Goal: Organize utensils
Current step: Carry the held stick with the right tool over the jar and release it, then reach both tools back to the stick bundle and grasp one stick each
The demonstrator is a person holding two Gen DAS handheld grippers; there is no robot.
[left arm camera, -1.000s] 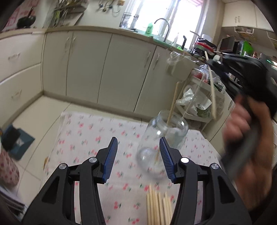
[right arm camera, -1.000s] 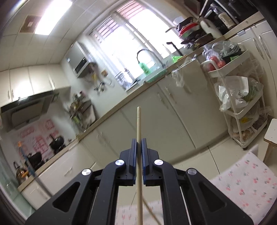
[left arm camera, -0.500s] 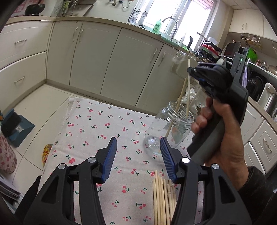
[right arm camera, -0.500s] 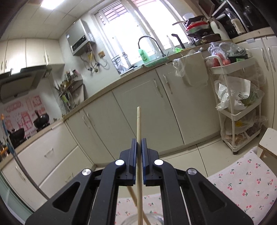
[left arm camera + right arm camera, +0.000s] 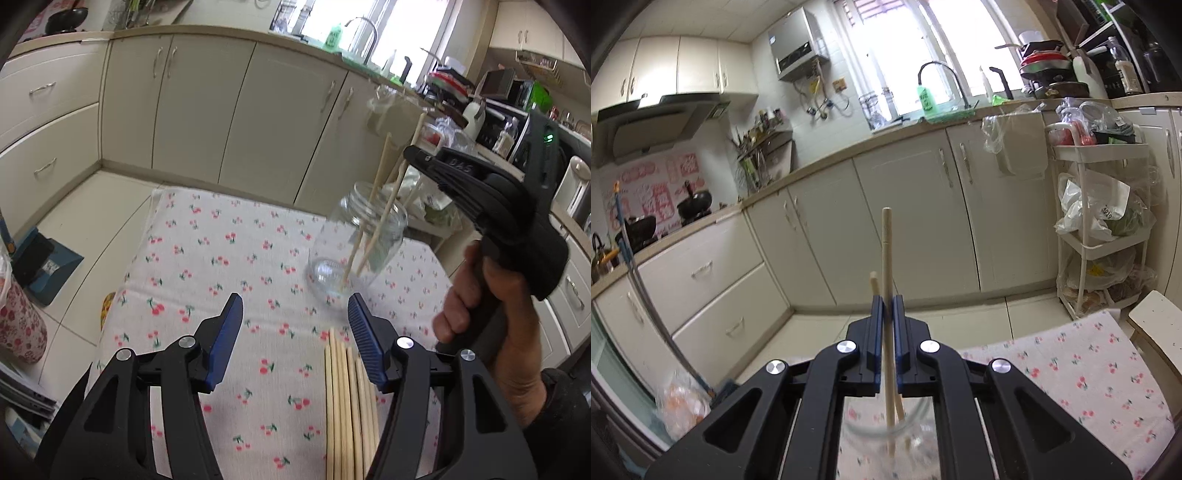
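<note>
1. We had spare chopsticks [image 5: 349, 410] lying at six o'clock; our left gripper [image 5: 295, 334], jaws just widening, held nothing.
2. At one o'clock, our right gripper [image 5: 885, 314] pinched a chopstick [image 5: 886, 236], its tip inside the glass jar [image 5: 358, 247] for standing storage.

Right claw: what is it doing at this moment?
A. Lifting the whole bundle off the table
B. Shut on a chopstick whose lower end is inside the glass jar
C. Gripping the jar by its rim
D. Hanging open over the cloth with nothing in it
B: the right claw pinches one chopstick, whose lower end sits inside the glass jar beside another stick already there.
</note>
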